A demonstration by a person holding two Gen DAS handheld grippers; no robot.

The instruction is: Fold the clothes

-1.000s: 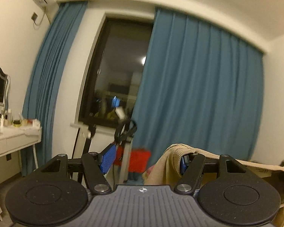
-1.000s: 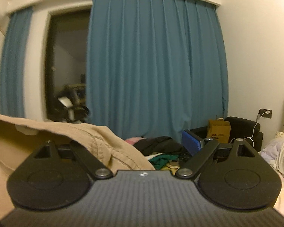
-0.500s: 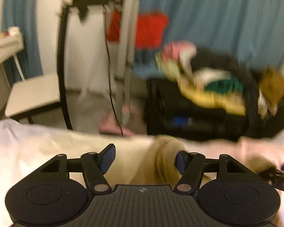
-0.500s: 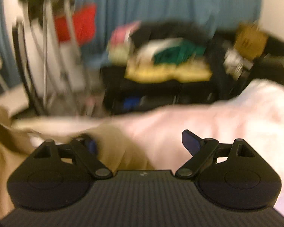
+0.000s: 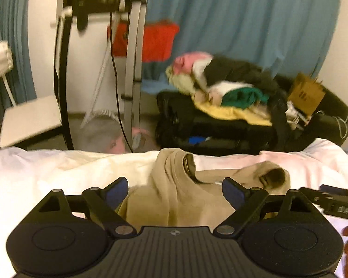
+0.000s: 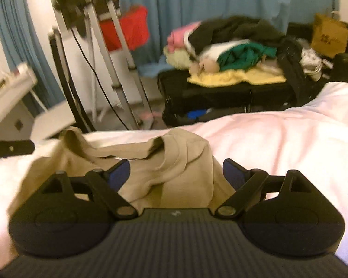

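A tan garment [image 5: 174, 192] lies crumpled on the white bed cover [image 5: 46, 173], its ribbed collar and a sleeve opening standing up. My left gripper [image 5: 175, 193] hovers low over it. Its jaws are opening, with cloth lying loose between the blue pads [image 5: 117, 193] and not pressed. In the right wrist view the same tan garment [image 6: 181, 164] bunches between the wide-apart fingers of my right gripper [image 6: 175, 173], which is open; cloth folds lie against its left pad [image 6: 119, 173]. Each gripper shows at the edge of the other's view.
Beyond the bed's far edge a black suitcase [image 5: 208, 125] carries a pile of clothes [image 5: 232, 88]. A metal stand [image 5: 132, 58] with a red cloth [image 5: 157, 39], a white stool [image 5: 30, 120], a brown paper bag [image 5: 306, 93] and blue curtains stand behind.
Both grippers have tipped down from the curtains to the bed. The tan garment that hung from them now rests on the cover, and the left jaws stand wider.
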